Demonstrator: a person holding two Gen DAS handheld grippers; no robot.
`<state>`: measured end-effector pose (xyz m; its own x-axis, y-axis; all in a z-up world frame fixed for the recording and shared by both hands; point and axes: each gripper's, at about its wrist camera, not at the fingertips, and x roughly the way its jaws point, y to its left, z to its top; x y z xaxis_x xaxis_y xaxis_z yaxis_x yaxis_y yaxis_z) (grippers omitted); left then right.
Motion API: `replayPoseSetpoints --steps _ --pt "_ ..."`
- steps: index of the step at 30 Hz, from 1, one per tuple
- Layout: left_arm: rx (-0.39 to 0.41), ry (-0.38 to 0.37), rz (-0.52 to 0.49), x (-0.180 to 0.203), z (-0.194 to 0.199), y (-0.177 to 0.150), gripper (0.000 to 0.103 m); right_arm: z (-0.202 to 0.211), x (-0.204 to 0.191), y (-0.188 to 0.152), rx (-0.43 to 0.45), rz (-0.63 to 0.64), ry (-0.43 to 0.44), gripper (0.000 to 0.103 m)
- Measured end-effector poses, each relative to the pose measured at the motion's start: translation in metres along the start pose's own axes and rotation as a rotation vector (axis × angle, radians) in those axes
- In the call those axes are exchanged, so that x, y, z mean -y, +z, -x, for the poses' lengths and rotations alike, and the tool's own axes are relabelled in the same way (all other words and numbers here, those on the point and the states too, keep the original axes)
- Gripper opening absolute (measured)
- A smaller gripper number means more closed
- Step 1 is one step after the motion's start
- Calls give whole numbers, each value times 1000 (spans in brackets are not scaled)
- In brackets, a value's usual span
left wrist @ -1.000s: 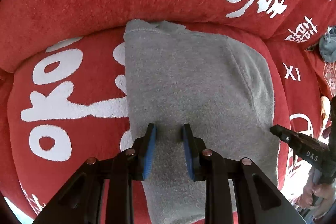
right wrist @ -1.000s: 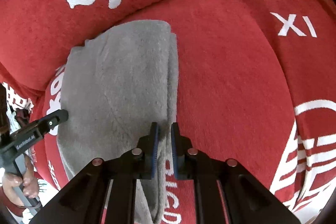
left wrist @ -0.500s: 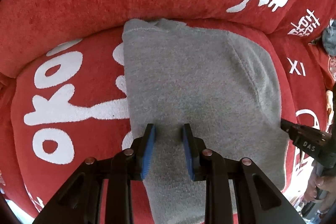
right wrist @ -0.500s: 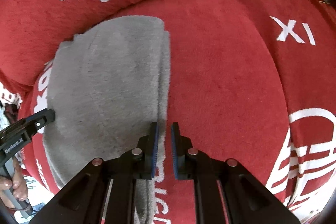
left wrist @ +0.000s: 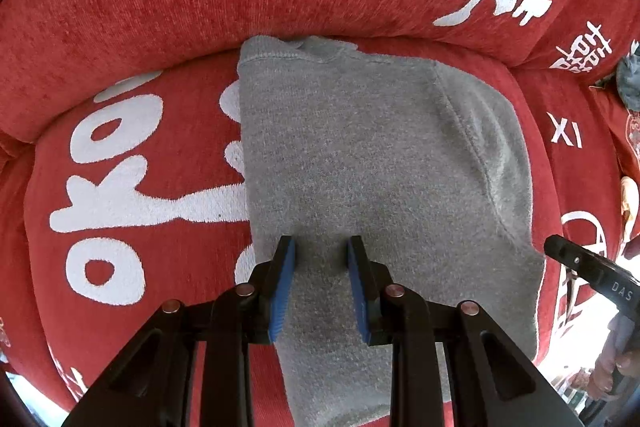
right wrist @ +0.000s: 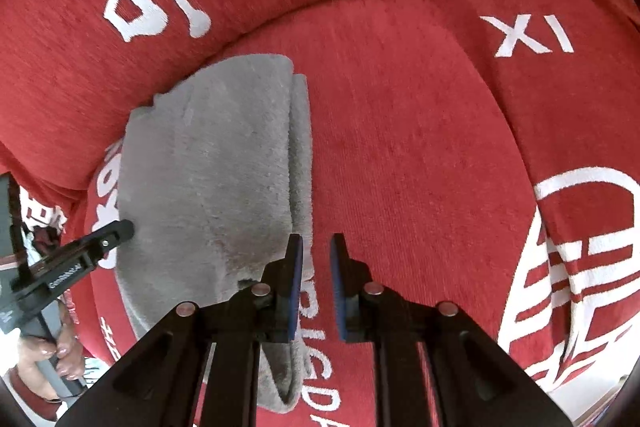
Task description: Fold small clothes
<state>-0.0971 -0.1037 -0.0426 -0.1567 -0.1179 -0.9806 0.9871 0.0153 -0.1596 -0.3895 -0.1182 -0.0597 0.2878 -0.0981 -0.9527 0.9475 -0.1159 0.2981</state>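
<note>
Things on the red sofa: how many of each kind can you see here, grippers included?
Grey garment: 1
Bluish-grey cloth at the far right edge: 1
Hand-held grippers: 2, the left gripper and the right gripper
Sofa: 1
Total: 5
</note>
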Motion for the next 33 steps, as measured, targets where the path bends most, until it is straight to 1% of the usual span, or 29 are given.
replayPoseSetpoints --steps 1,2,3,6,12,15,17,18,19,20,21,22,24,25,26,29,33 --pt "-4 6 -1 0 0 0 43 1 0 -1 0 -2 3 16" --pt "-8 23 -1 0 1 0 53 2 1 -1 0 -4 6 16" --pt "-5 43 -2 -1 2 0 65 0 -1 -2 -1 -9 11 16" --pt "6 45 -12 -2 6 -1 65 -4 -2 -4 -7 -24 22 16" --pt "-13 38 -7 -7 6 0 65 -6 -1 -7 -16 -36 26 16" --pt "-31 -10 33 -13 6 2 65 -6 0 -5 -16 -40 34 16" --pt "-25 -44 74 -21 9 4 65 -7 3 -4 -20 -55 54 19" --pt "-18 -47 85 -23 10 5 67 -9 6 -4 -25 -72 71 19" --pt "-10 -46 96 -25 13 6 87 -9 9 -4 -26 -86 84 19" --pt "4 -44 108 -28 16 7 98 -9 11 -4 -26 -103 100 19" --pt "21 -41 112 -30 18 8 103 -10 15 -4 -26 -123 119 19" --pt "33 -40 111 -31 20 9 103 -10 18 -3 -24 -142 141 22" --pt "28 -18 98 -33 18 13 103 -9 23 -2 -13 -162 174 33" --pt "22 -12 92 -34 15 14 103 -8 24 -2 -7 -165 185 41" --pt "15 -14 89 -36 13 16 103 -7 25 -1 -2 -166 198 46" --pt "-4 -19 96 -44 5 20 103 -8 29 4 -3 -172 245 47" --pt "-75 -94 108 -56 -16 24 103 -17 36 10 -25 -187 313 51"
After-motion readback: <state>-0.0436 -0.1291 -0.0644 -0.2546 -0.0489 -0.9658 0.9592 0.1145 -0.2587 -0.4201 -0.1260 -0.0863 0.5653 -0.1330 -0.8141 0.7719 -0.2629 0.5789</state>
